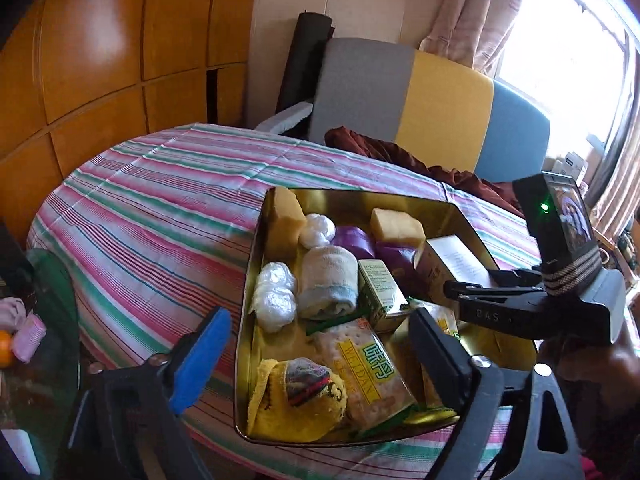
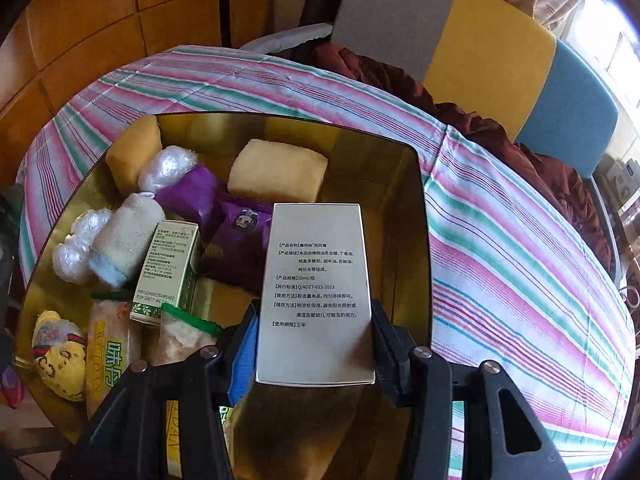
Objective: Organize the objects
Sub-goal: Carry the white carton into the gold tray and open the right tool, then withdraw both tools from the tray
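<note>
A gold metal tin (image 1: 256, 264) (image 2: 416, 216) sits on the striped tablecloth. It holds yellow sponges, plastic-wrapped balls, a rolled towel (image 1: 328, 284), purple packets (image 2: 224, 220), a green carton (image 2: 168, 268), cracker packs (image 1: 368, 372) and a yellow sock bundle (image 1: 296, 400). My right gripper (image 2: 314, 344) is shut on a silver box with printed text (image 2: 316, 288) and holds it over the tin's right side; the box also shows in the left wrist view (image 1: 456, 260). My left gripper (image 1: 316, 352) is open and empty over the tin's near edge.
A sofa with grey, yellow and blue cushions (image 1: 440, 92) and a dark red cloth (image 2: 480, 120) lie behind the table. Wooden cabinets (image 1: 100, 60) stand at the left. A glass side table with small items (image 1: 24, 340) is at the left edge.
</note>
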Motion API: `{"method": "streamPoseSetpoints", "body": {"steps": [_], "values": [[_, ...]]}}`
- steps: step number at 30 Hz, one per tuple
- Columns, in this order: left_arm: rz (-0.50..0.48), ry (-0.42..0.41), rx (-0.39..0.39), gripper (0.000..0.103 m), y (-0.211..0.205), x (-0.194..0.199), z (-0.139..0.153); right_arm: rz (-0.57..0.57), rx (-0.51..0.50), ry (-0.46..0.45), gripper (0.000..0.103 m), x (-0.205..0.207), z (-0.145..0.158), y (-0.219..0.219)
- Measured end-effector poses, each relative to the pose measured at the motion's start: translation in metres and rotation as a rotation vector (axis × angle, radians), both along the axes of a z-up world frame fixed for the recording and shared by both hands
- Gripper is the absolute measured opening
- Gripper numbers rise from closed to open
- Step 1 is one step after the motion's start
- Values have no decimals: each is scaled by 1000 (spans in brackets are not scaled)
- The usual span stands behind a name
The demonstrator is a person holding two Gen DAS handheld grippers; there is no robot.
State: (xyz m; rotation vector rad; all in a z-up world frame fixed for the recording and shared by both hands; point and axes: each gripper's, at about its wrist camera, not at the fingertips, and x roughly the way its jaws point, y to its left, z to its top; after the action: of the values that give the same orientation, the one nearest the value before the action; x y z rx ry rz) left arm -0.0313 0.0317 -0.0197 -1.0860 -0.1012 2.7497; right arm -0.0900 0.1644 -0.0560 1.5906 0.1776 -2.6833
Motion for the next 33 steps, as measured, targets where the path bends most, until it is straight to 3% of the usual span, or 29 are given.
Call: {"method": "streamPoseSetpoints", "body": {"steps": [2, 8, 16, 20, 33], "values": [[7, 7, -1, 101, -1, 0, 3, -11, -17, 16, 53, 5, 4, 3], [30, 53, -25, 103, 1, 7, 13, -43, -57, 103, 67, 27, 27, 10], [42, 105, -26, 103, 4, 26, 26, -102, -77, 208, 69, 71, 49, 12], [112, 114, -103, 103, 11, 32, 27, -123, -60, 261, 72, 96, 54, 7], [120, 98, -50, 103, 3, 46, 23, -158, -87, 274, 72, 122, 47, -2]]}}
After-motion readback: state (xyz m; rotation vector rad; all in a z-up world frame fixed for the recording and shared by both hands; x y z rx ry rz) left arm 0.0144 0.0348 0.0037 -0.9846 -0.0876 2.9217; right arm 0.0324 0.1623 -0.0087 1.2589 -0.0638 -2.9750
